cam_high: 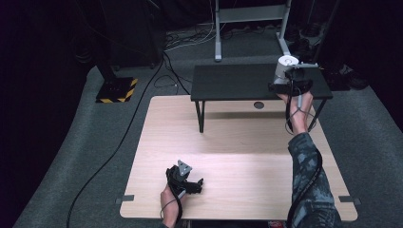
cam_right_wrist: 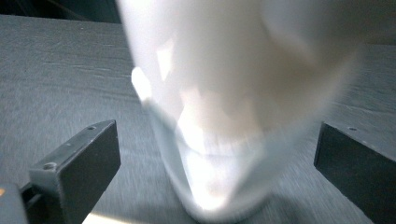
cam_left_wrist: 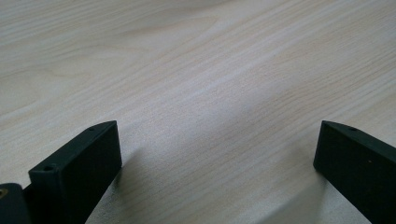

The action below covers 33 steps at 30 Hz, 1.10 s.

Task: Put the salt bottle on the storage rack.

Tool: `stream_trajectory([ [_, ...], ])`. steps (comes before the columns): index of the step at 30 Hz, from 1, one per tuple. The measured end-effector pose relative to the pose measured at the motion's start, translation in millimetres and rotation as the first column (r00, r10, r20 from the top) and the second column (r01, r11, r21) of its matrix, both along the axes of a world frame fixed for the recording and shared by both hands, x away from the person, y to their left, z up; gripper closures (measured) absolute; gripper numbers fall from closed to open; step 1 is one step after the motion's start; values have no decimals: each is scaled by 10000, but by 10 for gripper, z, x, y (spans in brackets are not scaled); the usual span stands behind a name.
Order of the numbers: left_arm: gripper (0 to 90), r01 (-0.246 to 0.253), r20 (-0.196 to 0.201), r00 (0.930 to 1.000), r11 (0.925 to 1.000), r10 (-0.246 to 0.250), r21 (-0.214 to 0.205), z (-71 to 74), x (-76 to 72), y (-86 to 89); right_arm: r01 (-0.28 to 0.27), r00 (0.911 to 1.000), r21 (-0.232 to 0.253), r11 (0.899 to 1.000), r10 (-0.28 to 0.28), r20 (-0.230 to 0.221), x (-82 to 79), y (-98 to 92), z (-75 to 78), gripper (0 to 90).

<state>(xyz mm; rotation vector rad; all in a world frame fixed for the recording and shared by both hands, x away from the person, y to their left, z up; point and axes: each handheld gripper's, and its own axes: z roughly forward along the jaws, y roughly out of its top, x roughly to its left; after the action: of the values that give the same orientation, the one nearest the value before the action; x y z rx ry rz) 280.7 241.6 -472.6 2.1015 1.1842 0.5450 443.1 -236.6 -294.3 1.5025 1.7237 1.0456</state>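
The worktop [cam_high: 228,156] is a light wood-grain board, bare across its middle, standing on grey carpet [cam_high: 66,161] in a dark room. A low black shelf [cam_high: 237,83] stands across the far edge of the worktop on thin black legs. A metal frame [cam_high: 223,28] and loose cables lie on the carpet beyond it, and a base with yellow-and-black hazard striping [cam_high: 116,90] sits at the far left. The white cup [cam_high: 285,66] stands upright on the right end of the shelf top. The right tool [cam_high: 291,80] is extended to that cup; in the right gripper view the cup [cam_right_wrist: 224,107] sits between the two black jaws, which stand spread wide with a gap on each side and no contact visible. The cup appears blurred there, so its base contact with the shelf cannot be confirmed from that view. The left tool [cam_high: 186,179] rests low over the near edge of the worktop, jaws spread and holding nothing, with bare wood grain [cam_left_wrist: 201,93] between them. Judgement: the work stands either at the point just ahead of a grasp or just after a release on the shelf; the pictures do not settle which. If a grasp, closing and lifting remain.
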Motion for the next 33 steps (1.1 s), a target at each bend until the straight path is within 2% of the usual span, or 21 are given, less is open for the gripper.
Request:
stream_trajectory([
  [1, 2, -3, -2, 10000, 10000, 3, -2, 0, 0, 0, -101, 9998, 47, 9999, 100, 194, -175, -57, -65, 0],
  [3, 2, -23, -13, 10000, 10000, 23, -41, -2, -1, 0, -127, 9995, 11, 9999, 127, 276, -242, -73, -89, 0],
  [4, 2, -26, -15, 10000, 10000, 26, -39, -2, 0, -1, -229, 9989, 67, 9997, 226, 403, -456, -139, -158, 0],
  [5, 2, -34, -30, 10000, 10000, 34, -47, -2, 2, 1, -283, 9985, 151, 9995, 275, 471, -559, -178, -201, 0],
  [6, 2, -34, -30, 10000, 10000, 34, -47, -2, 2, 1, -283, 9985, 151, 9995, 275, 471, -559, -178, -201, 0],
  [7, 2, -32, -19, 10000, 10000, 32, -10, 1, 3, 1, -343, 9977, 292, 9990, 325, 599, -752, -235, -296, 0],
  [8, 2, -40, -6, 10000, 10000, 40, 7, 1, 1, -2, -349, 9976, 287, 9990, 331, 607, -861, -251, -355, 0],
  [9, 2, -40, -6, 10000, 10000, 40, 7, 1, 1, -2, -349, 9976, 287, 9990, 331, 607, -861, -251, -355, 0],
  [11, 2, -63, -14, 10000, 10000, 63, -1, 1, 1, -3, -302, 9976, 422, 9987, 275, 642, -1197, -296, -605, 0],
  [13, 1, -64, -11, 10000, 10000, 64, 5, 1, 1, -4, -201, 9981, 550, 9983, 169, 591, -1382, -302, -774, 0],
  [14, 2, -69, 15, 10000, 10000, 69, 18, 0, -4, -8, -91, 9982, 681, 9976, 50, 594, -1522, -298, -910, 0],
  [15, 2, -69, 15, 10000, 10000, 69, 18, 0, -4, -8, -91, 9982, 681, 9976, 50, 594, -1522, -298, -910, 0],
  [16, 2, -70, 15, 10000, 10000, 70, 20, 0, -3, -10, 56, 9992, 909, 9958, -92, 393, -1764, -294, -1164, 0],
  [18, 2, -60, -90, 9999, 10000, 60, -50, 5, 21, -2, 109, 9997, 943, 9955, -131, 225, -1877, -289, -1301, 0],
  [19, 2, -60, -90, 9999, 10000, 60, -50, 5, 21, -2, 109, 9997, 943, 9955, -131, 225, -1877, -289, -1301, 0],
  [20, 2, -38, -141, 9999, 10000, 36, -85, 7, 35, 8, 154, 9998, 999, 9949, -145, -100, -1947, -294, -1401, 0],
  [21, 2, -30, -197, 9998, 9999, 27, -159, 5, 48, 22, 175, 9995, 1271, 9917, -139, -287, -2007, -332, -1518, 0],
  [22, 2, -32, -191, 9998, 9999, 29, -156, 5, 47, 21, 216, 9990, 1329, 9909, -162, -414, -2035, -340, -1567, 0],
  [27, 2, -140, -88, 9999, 9999, 139, -90, 1, 24, 0, 273, 9974, 1241, 9919, -187, -695, -2108, -352, -1724, 0],
  [28, 2, -116, -67, 9999, 9999, 116, -26, 5, 20, -5, 401, 9957, 1116, 9929, -304, -870, -2147, -360, -1811, 0],
  [33, 2, -114, 24, 9999, 9999, 114, 24, -1, -1, -20, 666, 9922, 1200, 9905, -530, -1129, -2201, -389, -1929, 0],
])
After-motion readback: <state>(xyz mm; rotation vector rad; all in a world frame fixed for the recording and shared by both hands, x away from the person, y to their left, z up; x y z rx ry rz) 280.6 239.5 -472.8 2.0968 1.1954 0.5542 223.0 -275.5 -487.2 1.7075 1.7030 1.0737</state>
